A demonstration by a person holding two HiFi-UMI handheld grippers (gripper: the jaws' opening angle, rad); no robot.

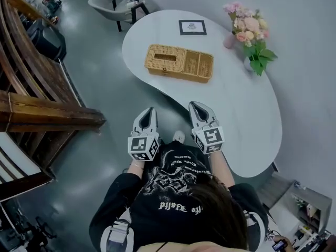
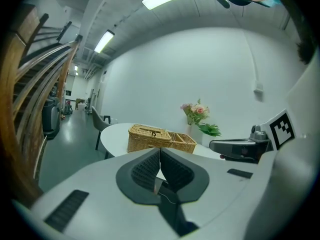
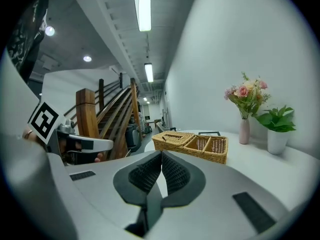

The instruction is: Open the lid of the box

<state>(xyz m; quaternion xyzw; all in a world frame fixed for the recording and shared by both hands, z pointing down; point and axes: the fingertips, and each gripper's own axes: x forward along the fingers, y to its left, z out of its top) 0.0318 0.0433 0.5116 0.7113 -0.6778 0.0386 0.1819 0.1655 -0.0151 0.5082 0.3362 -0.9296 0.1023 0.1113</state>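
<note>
A long rectangular tan wicker box point(image 1: 179, 63) lies on the far left part of the curved white table point(image 1: 252, 125), its long axis running left to right and slanting slightly nearer toward the right end. Its flat woven lid point(image 1: 166, 56) covers the left portion and lies shut, with a small dark slot in its top; the right portion shows two open compartments side by side. The box's left end sits close to the table's rounded left edge, and bare tabletop stretches between its near side and the table's near edge. Beyond it, a small dark-framed picture point(image 1: 192, 27) lies flat, well apart; to the far right stand pink flowers in a pale vase point(image 1: 245, 26) and a green leafy plant in a white pot point(image 1: 258, 61), also well apart. The left gripper point(image 1: 151, 111) hangs over the grey floor just off the table's near-left edge, its jaws clenched together with nothing between them. The right gripper point(image 1: 193, 105) is at that same edge, jaws likewise pressed together and empty. Both point toward the box, well short of it. A wooden staircase point(image 1: 37, 96) fills the left side of the room.
</note>
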